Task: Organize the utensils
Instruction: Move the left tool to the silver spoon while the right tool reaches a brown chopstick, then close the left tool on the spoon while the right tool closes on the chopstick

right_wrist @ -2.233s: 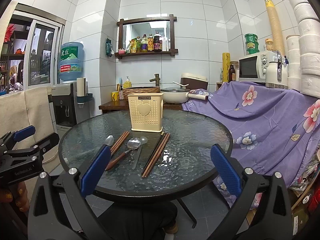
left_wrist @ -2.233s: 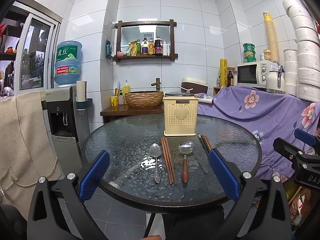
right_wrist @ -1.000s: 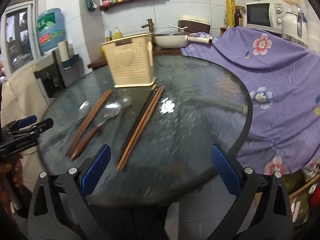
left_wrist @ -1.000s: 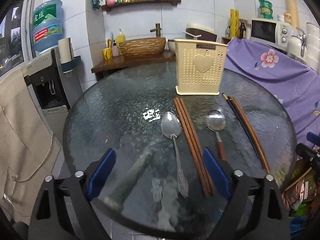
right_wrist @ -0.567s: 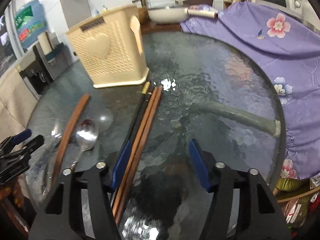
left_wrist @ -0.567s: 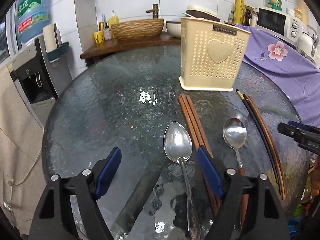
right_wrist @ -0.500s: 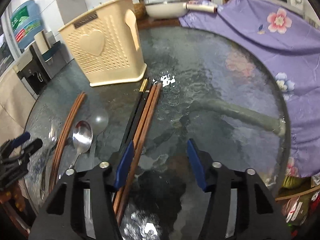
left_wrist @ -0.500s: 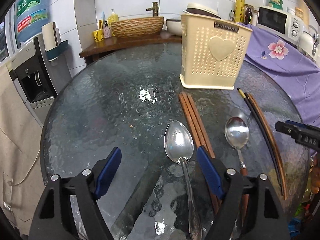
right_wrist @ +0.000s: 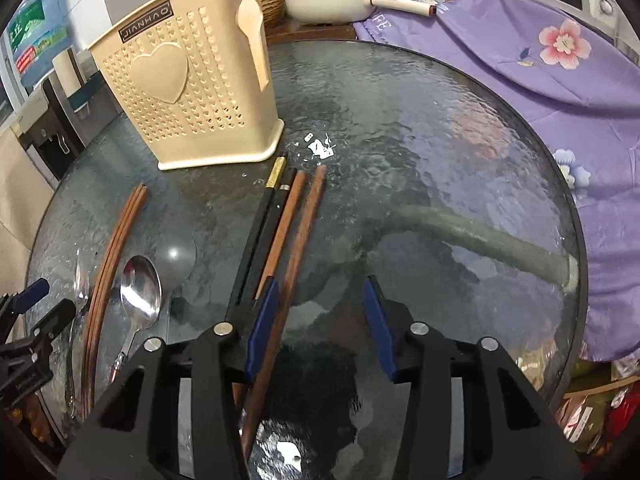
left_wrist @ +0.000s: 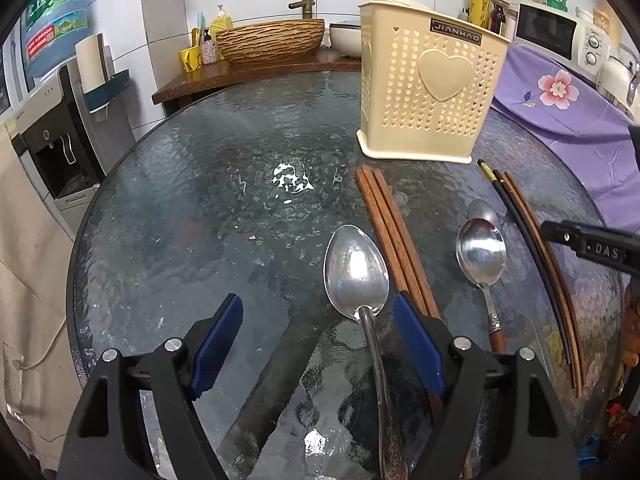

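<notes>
table [left_wrist: 180,184]: round textured glass, everything sits on it; utensils fanned in a row in front of holder, prob staged for easy pick.
holder [left_wrist: 428,92]: cream perforated caddy w/ heart, upright at far side of table, just behind chopstick tips. Dest for all utensils; nothing in it as far as visible, interior not in view.
R gripper [right_wrist: 318,322]: angled down over near end of the right chopstick group. Jaws have just been closing, now abt half open; one brown stick [right_wrist: 298,248] runs just inside the left pad, rest of gap is bare glass. Pads not clamped on it yet. Judgement: lining up for a chopstick pick.
L gripper [left_wrist: 318,342]: jaws wide, nothing gripped. Plain spoon handle passes between pads, nearer the right one, no contact seen. Judgement: pre-grasp on spoon.
chopsticks, black pair [right_wrist: 262,232]: left of the brown sticks, outside R jaws.
chopsticks, brown pair [left_wrist: 394,240]: flat btwn the two spoons, touching each other.
plain spoon [left_wrist: 356,272]: all metal, bowl up, flat.
wood-handle spoon [left_wrist: 482,256]: flat, btwn brown pair and right group, untouched.
progress: early, zero utensils stowed.
</notes>
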